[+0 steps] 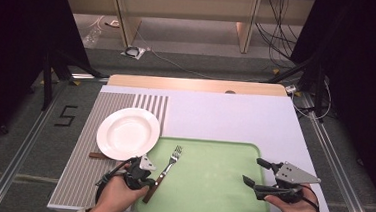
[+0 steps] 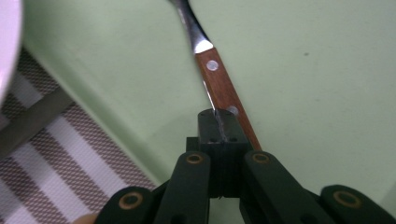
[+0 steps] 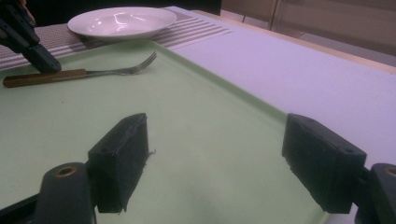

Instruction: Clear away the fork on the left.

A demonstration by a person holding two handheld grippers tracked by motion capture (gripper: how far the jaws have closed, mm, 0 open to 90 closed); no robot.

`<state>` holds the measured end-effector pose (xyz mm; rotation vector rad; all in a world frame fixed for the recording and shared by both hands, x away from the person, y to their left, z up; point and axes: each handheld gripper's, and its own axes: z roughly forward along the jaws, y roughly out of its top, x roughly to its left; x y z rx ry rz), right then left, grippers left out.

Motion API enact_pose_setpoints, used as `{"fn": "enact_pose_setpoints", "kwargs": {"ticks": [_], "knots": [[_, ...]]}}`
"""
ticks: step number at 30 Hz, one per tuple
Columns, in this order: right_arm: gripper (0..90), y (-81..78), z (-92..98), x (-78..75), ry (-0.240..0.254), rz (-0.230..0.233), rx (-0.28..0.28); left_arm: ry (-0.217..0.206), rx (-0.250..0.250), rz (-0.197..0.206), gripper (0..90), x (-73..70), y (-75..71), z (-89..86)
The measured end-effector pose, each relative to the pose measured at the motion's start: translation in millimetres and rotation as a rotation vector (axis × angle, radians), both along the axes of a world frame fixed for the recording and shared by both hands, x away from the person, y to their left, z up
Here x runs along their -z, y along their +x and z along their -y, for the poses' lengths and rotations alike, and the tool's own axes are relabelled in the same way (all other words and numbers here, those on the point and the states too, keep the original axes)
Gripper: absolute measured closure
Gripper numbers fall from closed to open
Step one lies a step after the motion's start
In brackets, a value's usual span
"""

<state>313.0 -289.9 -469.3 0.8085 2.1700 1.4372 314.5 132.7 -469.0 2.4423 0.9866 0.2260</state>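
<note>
Fork (image 1: 169,163) lying on the green tray (image 1: 210,193), near the tray's left edge, long axis running diagonally: tines toward the tray's far rim, wooden handle toward the near-left corner, its end reaching the tray's left rim. Handle brown with metal rivets, steel neck and tines beyond it.

Left gripper (image 2: 219,123) pinched tight on the handle, fingers (image 2: 208,128) pressed together with the thin edge of the handle between them, about midway along the wood.

Right gripper (image 3: 224,158) over the tray's right part, well apart from the fork, fingers (image 3: 119,158) spread wide with nothing between them.

White plate (image 1: 128,133) just left of the tray's far-left corner, on a striped mat (image 1: 79,163). Tray resting on the pale worktop (image 1: 225,113).
</note>
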Motion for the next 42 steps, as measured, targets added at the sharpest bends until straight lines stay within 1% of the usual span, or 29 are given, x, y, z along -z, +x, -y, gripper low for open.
{"fn": "enact_pose_setpoints", "kwargs": {"ticks": [7, 12, 18, 21, 23, 26, 29, 31, 33, 36, 39, 40, 41, 42], "knots": [[23.8, 0.2, -0.2, 0.2, -0.004, -0.001, 0.001, -0.022, 0.062, -0.016, 89.8, 0.3, -10.5, 14.8], [23.9, 0.2, -0.3, 0.3, -0.004, -0.002, 0.000, -0.034, 0.097, -0.010, 89.8, 1.0, -14.7, 24.7], [23.9, 0.3, -0.8, 0.6, 0.003, 0.001, -0.001, -0.047, 0.103, -0.004, 89.7, 1.9, -14.1, 25.9], [23.9, 0.4, -0.7, 0.6, 0.001, 0.001, -0.002, -0.046, 0.102, 0.005, 89.6, 1.8, -13.3, 25.0], [23.9, 0.3, -0.2, 0.2, -0.004, 0.002, -0.001, -0.048, 0.088, 0.025, 89.6, 0.5, -11.4, 21.7], [23.9, 0.3, 0.0, 0.2, -0.004, 0.002, -0.001, -0.063, 0.057, 0.061, 88.6, -3.4, -7.4, 14.1], [23.9, 0.1, 0.0, 0.2, -0.003, 0.000, 0.000, -0.088, 0.024, 0.092, 86.0, -6.4, -3.3, 6.4], [23.9, 0.2, 0.3, 0.1, -0.002, 0.002, 0.001, -0.107, -0.001, 0.098, 83.4, -7.8, -0.7, 1.6], [23.9, 0.2, 0.3, 0.2, -0.002, 0.001, 0.001, -0.115, -0.021, 0.114, 81.5, -8.9, 1.3, -2.9], [23.9, -0.1, 0.2, -0.2, 0.003, -0.002, 0.001, -0.146, -0.046, 0.141, 78.0, -11.1, 3.2, -9.9], [23.9, -0.2, 0.3, -0.3, 0.004, -0.003, 0.003, -0.187, -0.064, 0.192, 73.4, -13.9, 4.7, -16.2], [23.9, -0.5, 0.7, -0.7, -0.003, -0.007, 0.006, -0.203, -0.061, 0.219, 71.3, -14.6, 5.4, -18.0], [23.8, -0.5, 0.7, -0.7, -0.002, -0.006, 0.006, -0.211, -0.060, 0.240, 68.3, -15.1, 6.3, -20.0], [23.9, -0.5, 0.8, -0.7, -0.002, -0.007, 0.006, -0.209, -0.058, 0.266, 66.2, -15.2, 7.0, -22.1]]}}
